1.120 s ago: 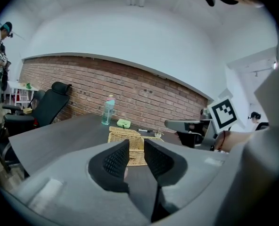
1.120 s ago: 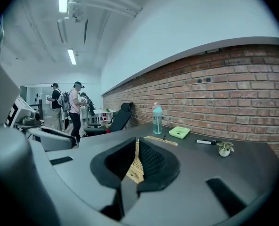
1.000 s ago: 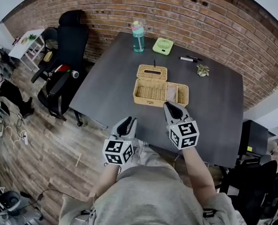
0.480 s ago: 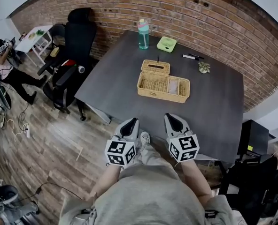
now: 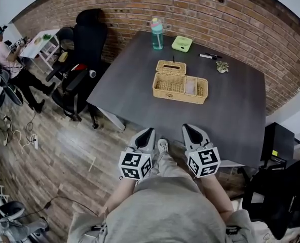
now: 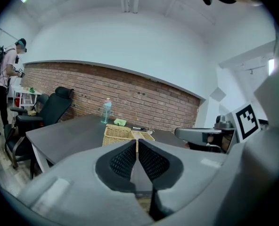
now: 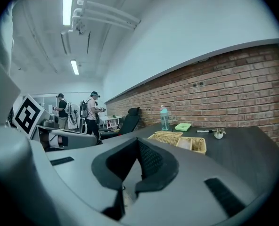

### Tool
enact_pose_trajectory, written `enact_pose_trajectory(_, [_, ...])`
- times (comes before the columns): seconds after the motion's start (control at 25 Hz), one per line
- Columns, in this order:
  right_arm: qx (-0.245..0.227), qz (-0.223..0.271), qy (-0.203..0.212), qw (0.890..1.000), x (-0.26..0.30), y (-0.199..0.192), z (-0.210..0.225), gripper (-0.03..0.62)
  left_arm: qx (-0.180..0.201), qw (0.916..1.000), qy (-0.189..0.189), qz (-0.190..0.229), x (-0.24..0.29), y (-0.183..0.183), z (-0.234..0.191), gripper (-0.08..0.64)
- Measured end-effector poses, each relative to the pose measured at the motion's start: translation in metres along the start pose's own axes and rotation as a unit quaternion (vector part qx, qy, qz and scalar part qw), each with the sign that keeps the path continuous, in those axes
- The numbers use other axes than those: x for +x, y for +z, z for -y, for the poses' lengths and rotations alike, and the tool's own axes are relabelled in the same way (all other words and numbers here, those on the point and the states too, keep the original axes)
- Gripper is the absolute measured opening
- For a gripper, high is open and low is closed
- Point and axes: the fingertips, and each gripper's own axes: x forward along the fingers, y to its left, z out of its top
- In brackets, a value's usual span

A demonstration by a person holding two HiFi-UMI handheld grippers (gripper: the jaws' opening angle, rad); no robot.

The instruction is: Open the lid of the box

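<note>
The wicker box [image 5: 179, 87] sits upper middle in the head view on the dark table [image 5: 231, 110], open on top. What looks like its lid [image 5: 171, 67] lies flat just behind it. The left gripper [image 5: 146, 133] and right gripper [image 5: 190, 129] hang at lower centre by the table's near edge, well apart from the box, both clenched on nothing.
</note>
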Motion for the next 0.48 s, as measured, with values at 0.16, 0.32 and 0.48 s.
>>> enact_pose_trajectory(0.16, [0.000,0.002,-0.004,1.000,-0.009,-0.001,-0.004,0.003,0.002,1.0000,-0.002,0.000,-0.006,-0.002,0.003,0.028])
enact_pose_trajectory(0.32, [0.000,0.005,-0.008,1.000,-0.016,-0.001,-0.004,0.003,0.002,1.0000,-0.004,-0.001,-0.007,-0.004,0.006,0.028])
enact_pose_trajectory(0.48, [0.000,0.007,-0.008,1.000,-0.020,-0.003,-0.006,0.003,0.002,1.0000,-0.006,-0.001,-0.009,-0.007,0.009,0.028])
